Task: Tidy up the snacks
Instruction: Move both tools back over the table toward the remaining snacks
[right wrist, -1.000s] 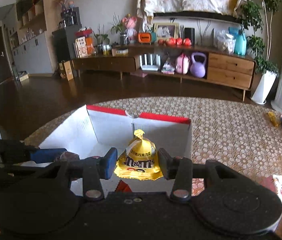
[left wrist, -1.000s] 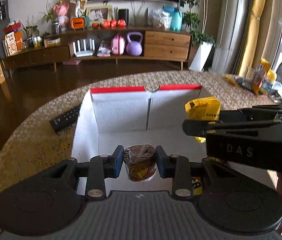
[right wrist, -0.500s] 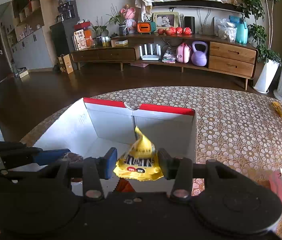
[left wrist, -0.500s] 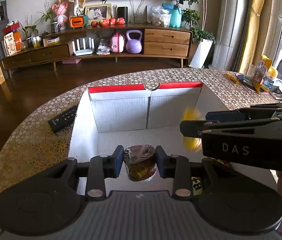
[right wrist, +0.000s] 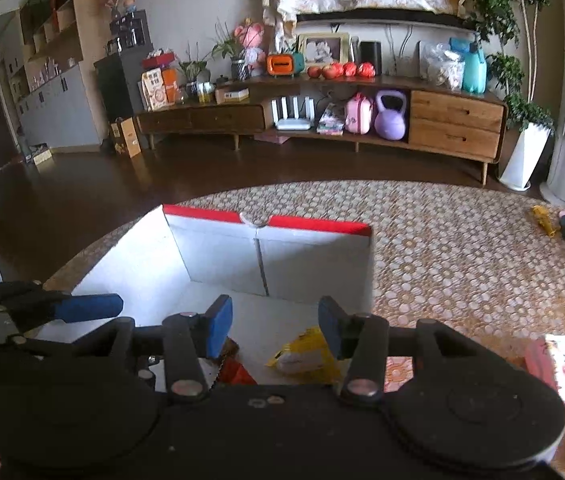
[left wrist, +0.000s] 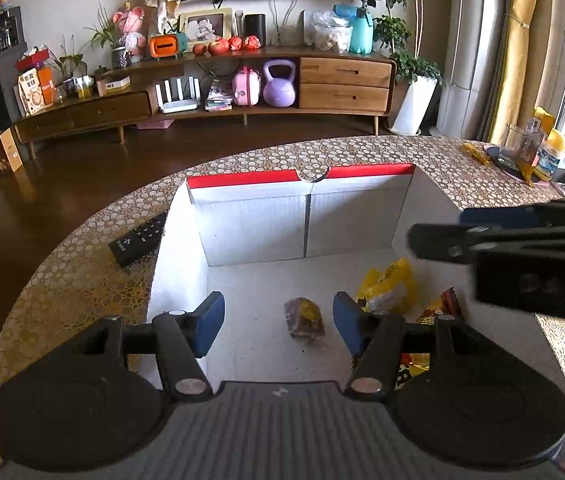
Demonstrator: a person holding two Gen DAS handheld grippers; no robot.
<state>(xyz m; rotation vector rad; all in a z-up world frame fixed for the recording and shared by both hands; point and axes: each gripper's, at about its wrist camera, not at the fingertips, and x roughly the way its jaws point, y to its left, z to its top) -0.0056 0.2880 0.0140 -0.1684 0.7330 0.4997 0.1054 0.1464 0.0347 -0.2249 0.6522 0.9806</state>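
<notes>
A white cardboard box with a red rim (left wrist: 242, 179) (right wrist: 314, 224) stands open on the patterned table. My left gripper (left wrist: 278, 316) is open above the box; a small brown wrapped snack (left wrist: 304, 317) lies on the box floor below it. My right gripper (right wrist: 274, 322) is open above the box's right part; the yellow M&M's bag (right wrist: 306, 356) (left wrist: 388, 286) lies on the floor beneath it. Orange and red snack packets (left wrist: 440, 308) (right wrist: 236, 372) lie in the box's near right corner. The right gripper shows side-on at the right of the left wrist view (left wrist: 434, 238).
A black remote (left wrist: 138, 234) lies left of the box. A pink packet (right wrist: 558, 360) lies on the table to the right. A glass and bottles (left wrist: 530, 152) stand at the far right. The table edge curves beyond the box.
Both grippers have opened. The brown snack dropped from the left gripper and the yellow M&M's bag dropped from the right one; both now lie on the box floor.
</notes>
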